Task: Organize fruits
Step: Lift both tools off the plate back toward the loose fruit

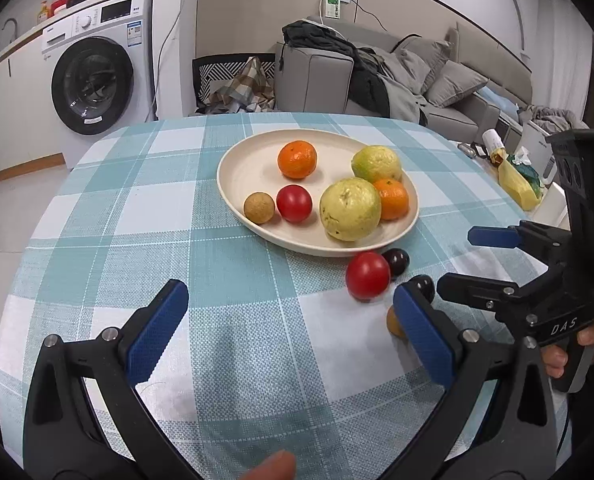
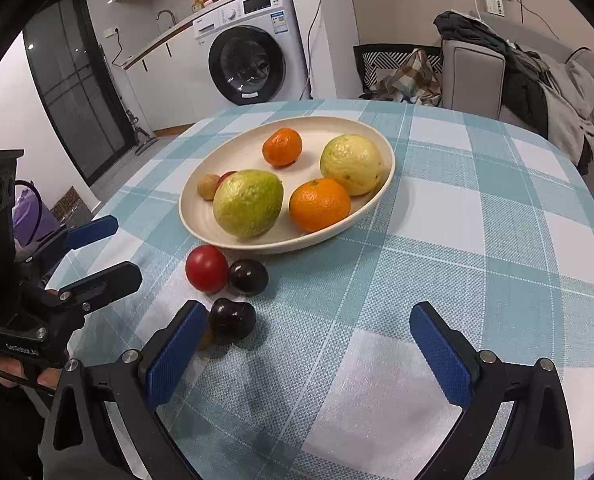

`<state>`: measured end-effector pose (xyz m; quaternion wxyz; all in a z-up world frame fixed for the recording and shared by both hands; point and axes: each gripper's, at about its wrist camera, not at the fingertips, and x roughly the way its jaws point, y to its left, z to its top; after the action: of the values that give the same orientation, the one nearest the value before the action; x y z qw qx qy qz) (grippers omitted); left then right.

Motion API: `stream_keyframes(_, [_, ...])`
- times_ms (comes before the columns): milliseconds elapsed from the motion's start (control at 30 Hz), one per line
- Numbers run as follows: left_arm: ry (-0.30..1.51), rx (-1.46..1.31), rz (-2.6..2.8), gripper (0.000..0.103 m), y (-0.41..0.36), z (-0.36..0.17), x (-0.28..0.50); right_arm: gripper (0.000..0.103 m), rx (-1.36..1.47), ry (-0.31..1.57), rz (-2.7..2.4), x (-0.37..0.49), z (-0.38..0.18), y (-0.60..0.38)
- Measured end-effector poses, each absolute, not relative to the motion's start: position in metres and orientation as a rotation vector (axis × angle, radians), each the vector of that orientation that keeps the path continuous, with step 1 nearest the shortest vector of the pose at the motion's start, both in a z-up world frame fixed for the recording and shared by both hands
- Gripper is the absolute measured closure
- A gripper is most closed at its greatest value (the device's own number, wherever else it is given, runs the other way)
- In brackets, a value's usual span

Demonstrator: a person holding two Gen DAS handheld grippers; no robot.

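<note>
A cream plate (image 1: 249, 164) (image 2: 217, 236) on the checked table holds two oranges (image 1: 297, 159) (image 2: 319, 204), two green-yellow guavas (image 1: 350, 209) (image 2: 248, 203), a red tomato (image 1: 294, 203) and a small brown fruit (image 1: 259, 208). On the cloth beside the plate lie a red tomato (image 1: 367, 275) (image 2: 207, 268), two dark plums (image 2: 248, 277) (image 2: 233, 319) and a small orange-brown fruit (image 1: 393, 322). My left gripper (image 1: 293, 320) is open and empty, left of these loose fruits. My right gripper (image 2: 313, 344) is open and empty, with the near plum by its left finger.
The checked cloth (image 1: 177, 240) covers a round table. A washing machine (image 1: 93, 80) and a sofa with clothes (image 1: 377, 72) stand behind it. A yellow bag and small items (image 1: 517, 184) lie at the table's right edge.
</note>
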<state>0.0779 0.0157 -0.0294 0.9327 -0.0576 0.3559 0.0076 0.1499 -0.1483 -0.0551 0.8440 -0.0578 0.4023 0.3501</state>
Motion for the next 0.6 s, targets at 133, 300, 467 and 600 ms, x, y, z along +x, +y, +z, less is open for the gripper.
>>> stream_keyframes(133, [0.732, -0.116, 0.002, 0.001, 0.013, -0.03, 0.079, 0.0, -0.163, 0.853, 0.731, 0.148, -0.059, -0.144])
stream_keyframes(300, [0.741, -0.115, -0.002, 0.001, 0.012, -0.031, 0.08, 0.0, -0.2, 0.865, 0.724, 0.146, -0.064, -0.139])
stream_keyframes(467, [0.749, -0.121, 0.001, 0.001, 0.013, -0.032, 0.082, 0.0, -0.211, 0.881, 0.741, 0.143, -0.067, -0.131])
stream_keyframes(600, [0.751, -0.123, 0.002, 0.001, 0.014, -0.033, 0.083, 0.0, -0.221, 0.887, 0.749, 0.141, -0.068, -0.126])
